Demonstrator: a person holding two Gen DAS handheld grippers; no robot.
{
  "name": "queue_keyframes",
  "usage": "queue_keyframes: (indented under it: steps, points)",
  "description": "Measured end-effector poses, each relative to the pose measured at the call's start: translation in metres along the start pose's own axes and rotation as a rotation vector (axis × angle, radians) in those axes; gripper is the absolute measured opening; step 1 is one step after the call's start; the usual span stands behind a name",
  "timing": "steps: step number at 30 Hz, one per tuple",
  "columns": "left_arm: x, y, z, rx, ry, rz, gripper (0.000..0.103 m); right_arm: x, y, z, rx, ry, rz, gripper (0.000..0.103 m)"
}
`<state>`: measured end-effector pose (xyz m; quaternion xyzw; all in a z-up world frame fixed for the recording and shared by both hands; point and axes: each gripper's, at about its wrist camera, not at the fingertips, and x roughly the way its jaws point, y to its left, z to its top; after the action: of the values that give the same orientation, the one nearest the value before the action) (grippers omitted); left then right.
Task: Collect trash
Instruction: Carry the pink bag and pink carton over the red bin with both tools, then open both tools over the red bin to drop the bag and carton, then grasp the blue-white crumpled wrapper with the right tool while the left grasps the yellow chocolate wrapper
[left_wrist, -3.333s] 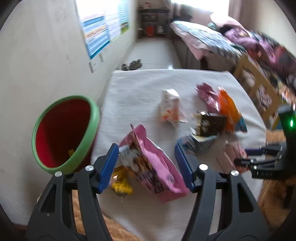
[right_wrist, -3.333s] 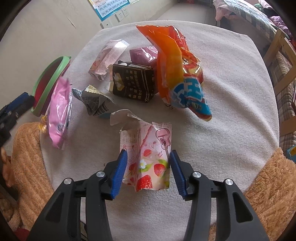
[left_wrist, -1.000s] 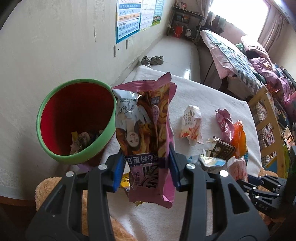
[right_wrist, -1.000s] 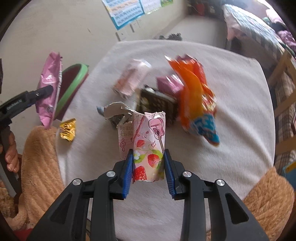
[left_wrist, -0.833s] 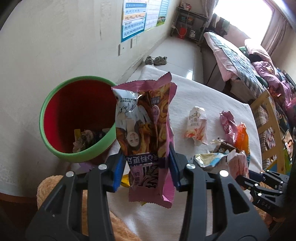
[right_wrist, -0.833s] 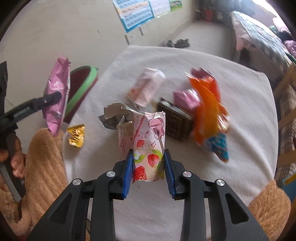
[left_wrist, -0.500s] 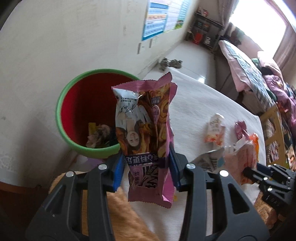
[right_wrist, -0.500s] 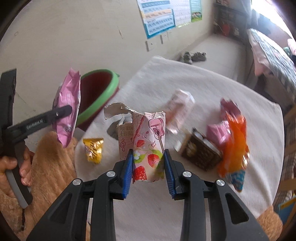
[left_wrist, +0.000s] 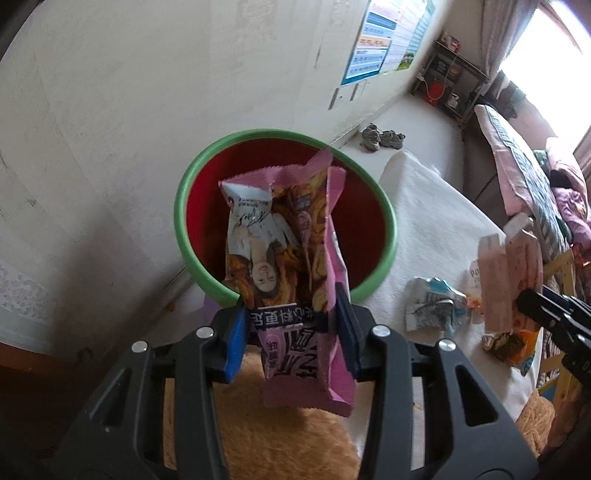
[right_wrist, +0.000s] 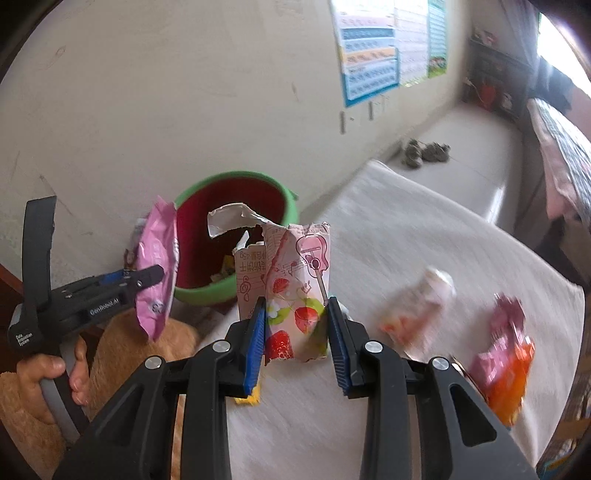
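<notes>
The pink snack bag (left_wrist: 295, 280) was clenched between the blue pads of the left claw (left_wrist: 291, 328), held upright in the air in front of the mouth of the green-rimmed red bin (left_wrist: 384, 236); its front carried a woman's portrait, a scrawled signature and a dark band of white Chinese characters seen upside down. The right claw (right_wrist: 296, 332) was clamped on a torn pink strawberry wrapper (right_wrist: 291, 280) printed with a guitar, music notes and Chinese text, with "45g" seemingly among it; the wrapper was lifted above the counter (right_wrist: 424, 236) just beside the bin. In the right wrist view the left claw's body read "GenRobot.AI" and "Data Acquisition System", with the left hand (right_wrist: 48, 373) wrapped round its handle. On the white-clothed counter lay a crumpled silver-blue wrapper (left_wrist: 432, 306), a blurred pale packet (right_wrist: 417, 310), and pink and orange bags (right_wrist: 506, 354). A blue chart poster (right_wrist: 373, 51) hung on the wall, its writing too small to read.
</notes>
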<state>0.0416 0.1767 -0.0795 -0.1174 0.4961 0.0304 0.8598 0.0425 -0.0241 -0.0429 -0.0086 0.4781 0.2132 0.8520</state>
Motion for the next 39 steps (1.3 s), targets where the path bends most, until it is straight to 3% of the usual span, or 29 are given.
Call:
queue_keyframes:
  steps: [10, 21, 23, 25, 32, 36, 39]
  points:
    - [0.012, 0.019, 0.023, -0.044, 0.001, 0.005, 0.04, 0.048, 0.022, 0.043, 0.064, 0.038, 0.079, 0.031]
    - [0.026, 0.027, 0.04, -0.078, 0.015, 0.009, 0.04, 0.076, 0.039, 0.069, 0.065, 0.056, 0.101, 0.032]
    - [0.029, 0.028, 0.04, -0.079, 0.021, 0.016, 0.041, 0.076, 0.042, 0.07, 0.06, 0.046, 0.106, 0.035]
    - [0.032, 0.029, 0.04, -0.088, 0.029, 0.021, 0.049, 0.076, 0.042, 0.071, 0.06, 0.029, 0.11, 0.039]
    - [0.031, 0.023, 0.035, -0.095, 0.032, 0.025, 0.054, 0.064, 0.025, 0.063, 0.108, 0.017, 0.141, 0.047]
    - [0.025, 0.019, 0.029, -0.092, 0.028, 0.014, 0.057, 0.047, 0.007, 0.052, 0.092, -0.004, 0.101, 0.049]
    - [0.02, 0.013, 0.023, -0.094, 0.036, -0.005, 0.057, 0.038, -0.009, 0.041, 0.056, 0.002, 0.054, 0.057]
